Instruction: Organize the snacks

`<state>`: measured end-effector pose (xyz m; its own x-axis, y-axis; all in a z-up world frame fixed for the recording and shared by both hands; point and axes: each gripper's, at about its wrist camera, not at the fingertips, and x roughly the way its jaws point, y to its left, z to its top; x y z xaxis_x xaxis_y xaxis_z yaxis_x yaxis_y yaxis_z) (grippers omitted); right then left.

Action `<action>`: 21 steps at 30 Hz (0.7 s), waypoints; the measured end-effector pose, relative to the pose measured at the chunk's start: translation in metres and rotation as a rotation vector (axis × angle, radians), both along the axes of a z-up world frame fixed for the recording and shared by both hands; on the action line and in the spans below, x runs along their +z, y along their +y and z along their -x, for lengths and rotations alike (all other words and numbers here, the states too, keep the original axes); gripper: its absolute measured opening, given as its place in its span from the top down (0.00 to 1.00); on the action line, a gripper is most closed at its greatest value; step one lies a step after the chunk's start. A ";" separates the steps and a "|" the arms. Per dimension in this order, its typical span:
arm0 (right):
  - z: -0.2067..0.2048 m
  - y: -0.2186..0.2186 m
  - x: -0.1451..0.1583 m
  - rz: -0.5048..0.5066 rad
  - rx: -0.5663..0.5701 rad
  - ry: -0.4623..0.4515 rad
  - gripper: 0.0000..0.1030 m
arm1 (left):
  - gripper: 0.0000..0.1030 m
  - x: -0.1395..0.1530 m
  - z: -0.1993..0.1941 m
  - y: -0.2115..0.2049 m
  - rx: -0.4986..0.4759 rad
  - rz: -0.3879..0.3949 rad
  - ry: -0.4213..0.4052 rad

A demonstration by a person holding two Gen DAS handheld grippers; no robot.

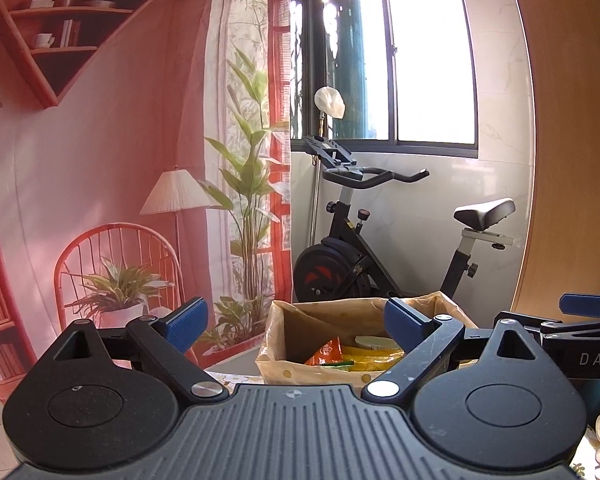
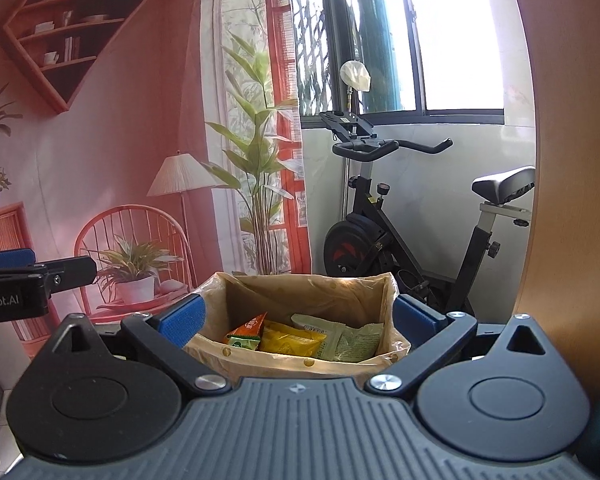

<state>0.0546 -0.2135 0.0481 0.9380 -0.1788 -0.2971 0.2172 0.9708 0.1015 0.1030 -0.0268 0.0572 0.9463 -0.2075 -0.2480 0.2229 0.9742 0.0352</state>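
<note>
A box lined with a yellowish dotted plastic bag (image 2: 296,362) stands just ahead of both grippers; it also shows in the left wrist view (image 1: 276,340). Inside lie an orange packet (image 2: 246,330), a yellow packet (image 2: 290,340) and pale green packets (image 2: 352,340). My right gripper (image 2: 298,320) is open and empty, its blue pads either side of the box. My left gripper (image 1: 296,324) is open and empty, to the left of the box's middle. The right gripper's finger (image 1: 588,306) shows at the right edge of the left wrist view.
A black exercise bike (image 2: 400,232) stands behind the box under a window. A printed backdrop curtain (image 2: 140,160) with chair, lamp and plants hangs at the left. A wooden panel (image 2: 560,160) rises on the right. A floral tablecloth (image 1: 236,378) lies under the box.
</note>
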 end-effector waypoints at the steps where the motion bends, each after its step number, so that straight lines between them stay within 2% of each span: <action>1: 0.000 0.000 0.000 -0.002 -0.001 0.001 0.01 | 0.07 0.000 0.000 0.000 0.004 0.002 0.000; 10: 0.002 0.001 0.001 -0.001 -0.003 0.008 0.01 | 0.06 -0.002 0.001 0.005 -0.017 0.040 0.018; 16: 0.005 0.002 0.000 -0.003 -0.004 0.009 0.01 | 0.06 -0.002 0.006 0.001 0.004 0.013 0.003; 21: 0.008 0.003 0.000 -0.007 -0.010 0.011 0.01 | 0.05 -0.001 0.008 0.003 0.002 0.023 0.000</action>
